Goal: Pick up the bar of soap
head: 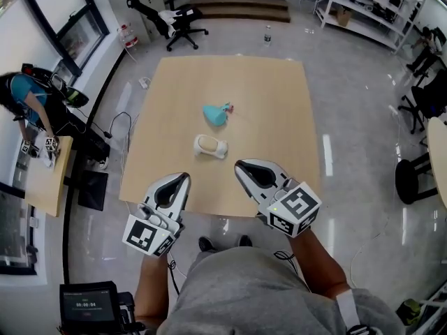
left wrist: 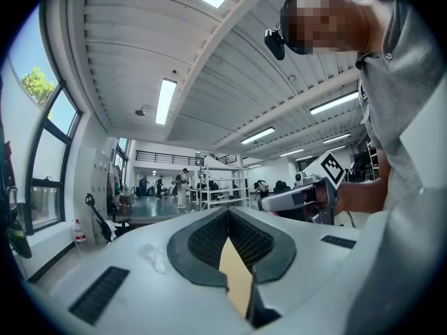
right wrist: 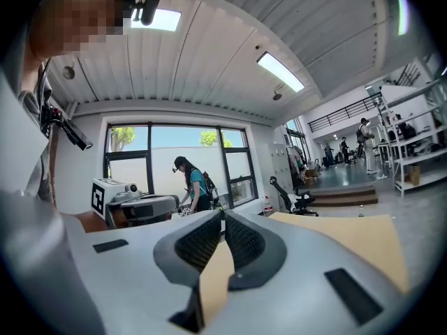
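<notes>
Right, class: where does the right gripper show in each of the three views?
Head view: right gripper low, right of centre, jaws shut.
Left gripper view: gripper at mid-right, side-on, tips pointing left.
Right gripper view: gripper at bottom centre, its own shut jaws.
Shared landmark: the tan table, a sliver below the jaws, at right.

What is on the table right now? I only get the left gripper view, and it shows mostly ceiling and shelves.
Observer: A white bar of soap lies near the middle of the wooden table.
Operator: Anything else on it?
Observer: A teal object lies just beyond the soap, apart from it.
Operator: Where is the right gripper compared with the soap?
Observer: The right gripper hangs over the table's near edge, short of the soap and a little to its right.
</notes>
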